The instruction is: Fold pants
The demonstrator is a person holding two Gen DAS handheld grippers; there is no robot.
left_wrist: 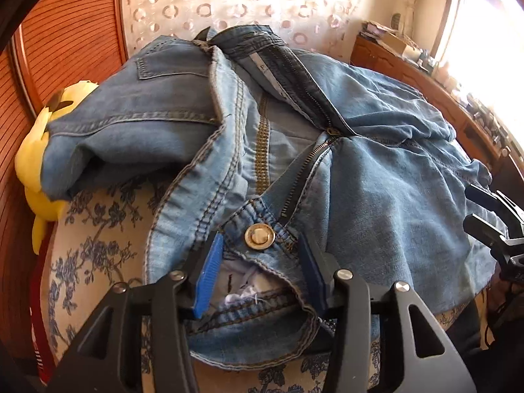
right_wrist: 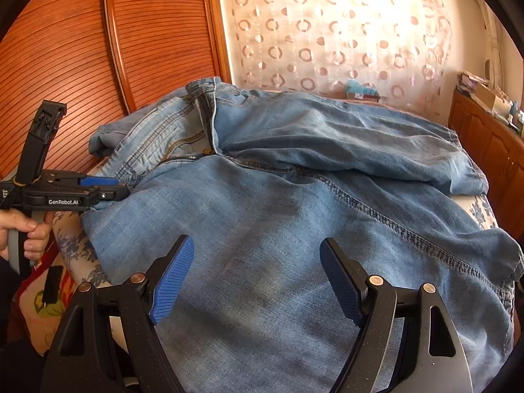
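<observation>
Light blue jeans lie spread and rumpled on a floral bed cover, fly unzipped. My left gripper is open, its blue pads either side of the waistband around the brass button. In the right wrist view the jeans fill the bed, and my right gripper is open and empty just above a flat leg panel. The left gripper shows there at the left, held by a hand at the waistband edge.
A yellow plush toy lies under the jeans at the bed's left. A ribbed wooden wardrobe stands left, a patterned curtain behind, and a wooden dresser with clutter right. The floral bed cover shows at the near left.
</observation>
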